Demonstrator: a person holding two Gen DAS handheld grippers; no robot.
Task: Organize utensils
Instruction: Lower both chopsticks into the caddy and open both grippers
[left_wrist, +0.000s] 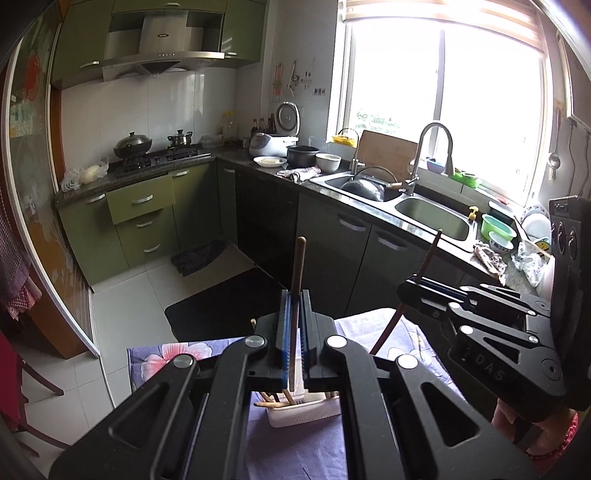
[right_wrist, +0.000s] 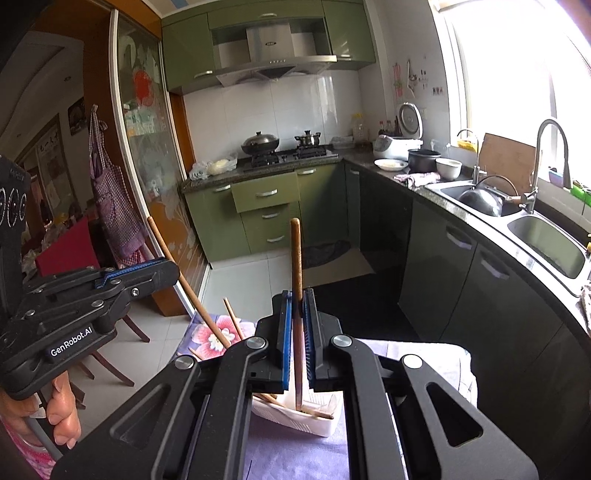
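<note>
Green-cabinet kitchen, sink (left_wrist: 432, 218) under a glaring window; nearer, a flowered cloth (left_wrist: 173, 354) under a white basket (left_wrist: 306, 411), half hidden by the grippers. Left gripper (left_wrist: 295, 332) clamped tight on an upright chopstick (left_wrist: 297, 273), right gripper (right_wrist: 297, 332) likewise on another chopstick (right_wrist: 295, 254). Lower ends lost behind the jaws above the basket.

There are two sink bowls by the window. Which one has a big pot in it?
The far sink bowl, nearer the stove, holds the dark pot. The near sink bowl beside it looks empty.
</note>
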